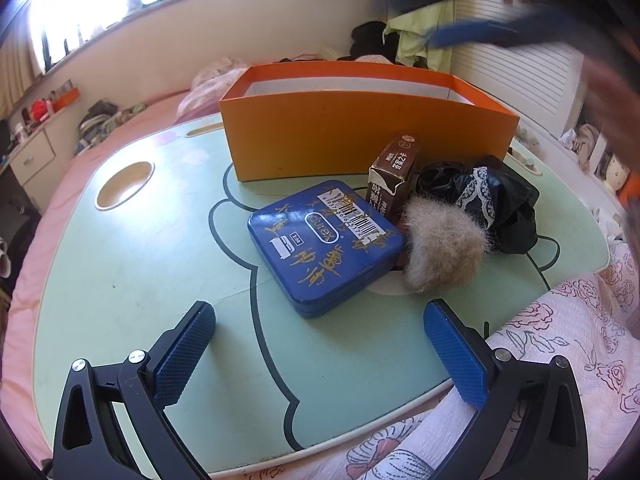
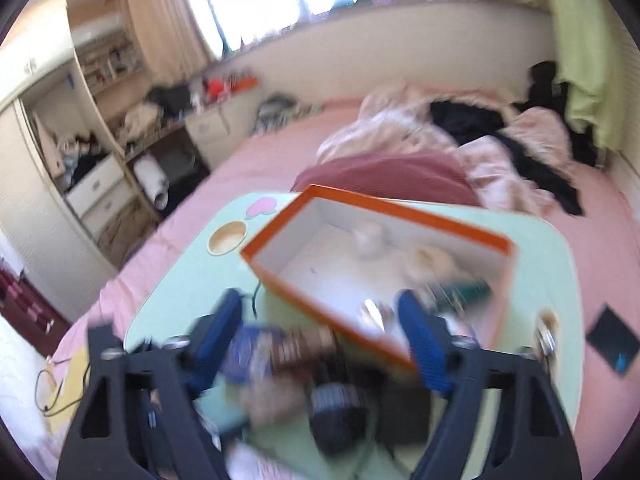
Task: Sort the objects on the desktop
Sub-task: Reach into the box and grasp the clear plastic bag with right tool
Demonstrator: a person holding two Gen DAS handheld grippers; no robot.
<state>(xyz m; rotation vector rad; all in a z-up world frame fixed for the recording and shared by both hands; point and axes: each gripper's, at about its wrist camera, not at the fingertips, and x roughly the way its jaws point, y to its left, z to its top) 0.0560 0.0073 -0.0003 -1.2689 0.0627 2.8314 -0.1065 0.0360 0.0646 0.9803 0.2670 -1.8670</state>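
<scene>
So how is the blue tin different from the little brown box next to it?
The blue tin lies flat and is wide with rounded corners; the brown box is narrower with sharp corners and stands taller. The blue tin is shut, while the brown box has a torn, open flap. The tin has gold scribbles and a barcode sticker; the box has white print. Both sit on the green table before the orange box.

A pale green lap table (image 1: 120,264) stands on a bed with a pink sheet (image 2: 280,148); on the table lies an orange box (image 1: 360,136), open at the top; in front of it a blue tin (image 1: 324,244) lies flat; beside the tin stand a small brown carton (image 1: 394,170), a fluffy beige ball (image 1: 440,248) and a black cloth with lace (image 1: 500,204).
</scene>
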